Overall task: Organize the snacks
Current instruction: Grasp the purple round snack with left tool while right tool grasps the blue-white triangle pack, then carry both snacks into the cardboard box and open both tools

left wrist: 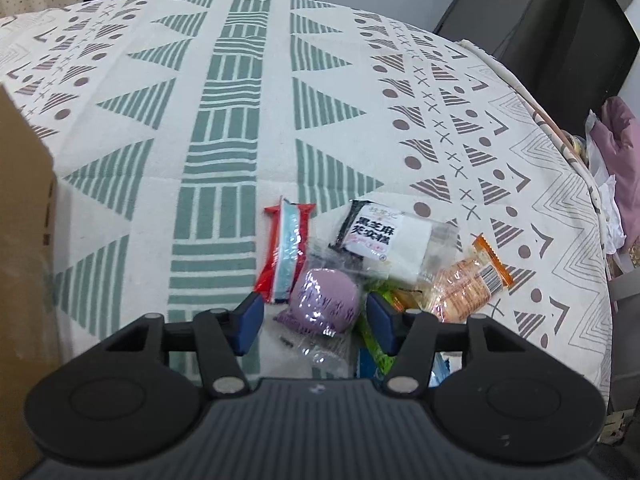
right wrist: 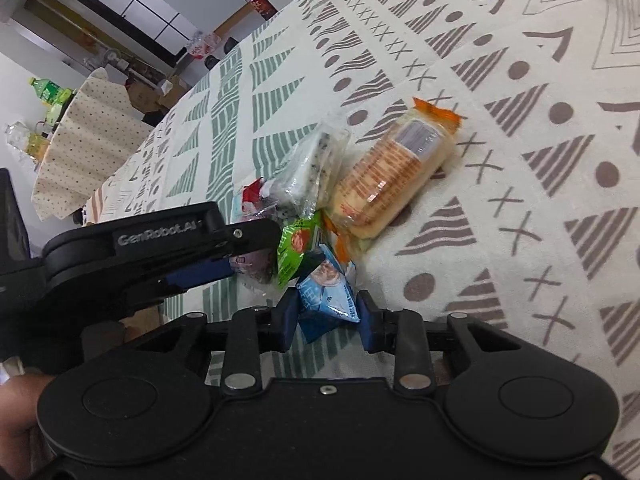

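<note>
A heap of wrapped snacks lies on the patterned tablecloth [left wrist: 240,120]. A round purple snack [left wrist: 324,300] in clear wrap sits between the blue pads of my left gripper [left wrist: 316,314], which stand open a little apart from it. Around it lie a red-and-blue packet [left wrist: 284,252], a black-and-white packet [left wrist: 368,236], an orange cracker packet [left wrist: 468,284] and a green packet [left wrist: 372,332]. In the right wrist view, my right gripper [right wrist: 328,320] is shut on a blue snack packet [right wrist: 328,296], beside the green packet [right wrist: 296,248] and the cracker packet [right wrist: 392,176]. The left gripper [right wrist: 224,268] reaches in from the left.
A cardboard box [left wrist: 20,240] stands at the table's left side. The cloth's right edge drops off near a black chair [left wrist: 560,40] and pink fabric [left wrist: 616,152]. Beyond the table stands a small dotted-cloth table [right wrist: 88,140] with bottles [right wrist: 48,92].
</note>
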`<action>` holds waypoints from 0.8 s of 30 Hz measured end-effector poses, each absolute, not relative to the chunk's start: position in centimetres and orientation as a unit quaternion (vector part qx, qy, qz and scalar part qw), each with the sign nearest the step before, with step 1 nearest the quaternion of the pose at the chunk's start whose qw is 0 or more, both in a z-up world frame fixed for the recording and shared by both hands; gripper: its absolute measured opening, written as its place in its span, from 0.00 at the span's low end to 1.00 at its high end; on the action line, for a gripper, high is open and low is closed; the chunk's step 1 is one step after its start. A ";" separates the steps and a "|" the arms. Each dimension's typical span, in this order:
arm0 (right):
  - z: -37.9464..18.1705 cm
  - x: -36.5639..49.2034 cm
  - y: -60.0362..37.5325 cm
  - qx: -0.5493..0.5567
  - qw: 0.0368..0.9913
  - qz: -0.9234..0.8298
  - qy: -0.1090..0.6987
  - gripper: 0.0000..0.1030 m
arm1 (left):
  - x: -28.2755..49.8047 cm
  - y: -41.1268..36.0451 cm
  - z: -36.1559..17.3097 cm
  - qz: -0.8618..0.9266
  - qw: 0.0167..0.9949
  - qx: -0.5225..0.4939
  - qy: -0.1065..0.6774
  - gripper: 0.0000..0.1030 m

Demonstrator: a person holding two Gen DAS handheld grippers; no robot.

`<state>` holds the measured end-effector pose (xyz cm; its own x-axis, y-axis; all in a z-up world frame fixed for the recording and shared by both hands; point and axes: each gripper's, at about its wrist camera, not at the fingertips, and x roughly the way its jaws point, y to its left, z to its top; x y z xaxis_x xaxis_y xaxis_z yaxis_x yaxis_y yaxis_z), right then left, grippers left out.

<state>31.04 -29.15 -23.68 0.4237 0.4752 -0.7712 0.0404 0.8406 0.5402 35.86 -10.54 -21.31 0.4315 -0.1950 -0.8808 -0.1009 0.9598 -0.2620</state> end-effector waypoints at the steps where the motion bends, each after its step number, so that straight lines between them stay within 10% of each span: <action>1: -23.6 30.9 -29.3 0.248 0.806 0.131 0.521 0.29 | 36.0 -10.6 -21.5 -0.027 0.834 -0.139 0.534 0.53; 24: -17.5 27.6 -29.3 0.236 0.839 0.103 0.479 0.29 | 30.9 -8.7 -16.8 -0.025 0.842 -0.155 0.515 0.29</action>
